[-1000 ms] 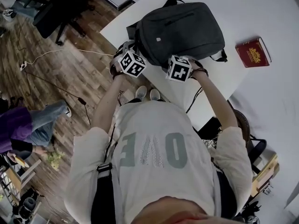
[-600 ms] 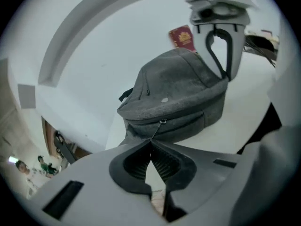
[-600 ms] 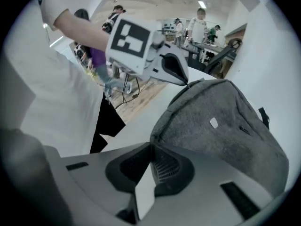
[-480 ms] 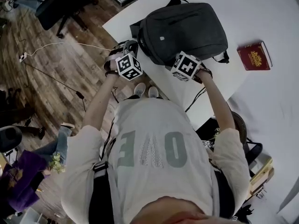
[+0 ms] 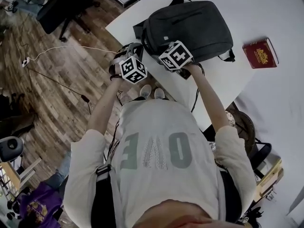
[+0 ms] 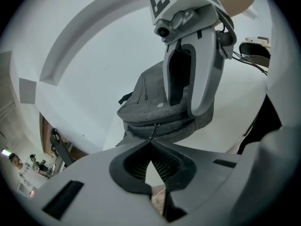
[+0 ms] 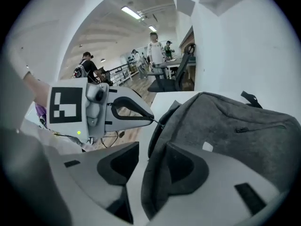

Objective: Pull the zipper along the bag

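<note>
A dark grey backpack [image 5: 190,27] lies flat on the white table [image 5: 223,84]. My left gripper [image 6: 151,142] is shut on the thin black zipper pull [image 6: 152,132] at the bag's near corner. In the right gripper view that gripper [image 7: 151,120] shows with the pull [image 7: 157,122] pinched at its tip. My right gripper [image 7: 153,154] is close beside it at the bag's near edge. Its jaws are opening and stand wide apart, with the bag's edge [image 7: 155,182] between them and the pads not pressing on it. From the head view, both marker cubes [image 5: 133,69] hide the jaws.
A red book [image 5: 260,52] lies on the table to the right of the bag. The table's corner and edge run just under my grippers, with wooden floor [image 5: 57,80] beyond. An office chair [image 5: 61,8] and cables [image 5: 52,49] are on the floor at the left.
My right gripper has moved left along the bag's near edge, closer to the left gripper. The left gripper has stayed at the bag's corner.
</note>
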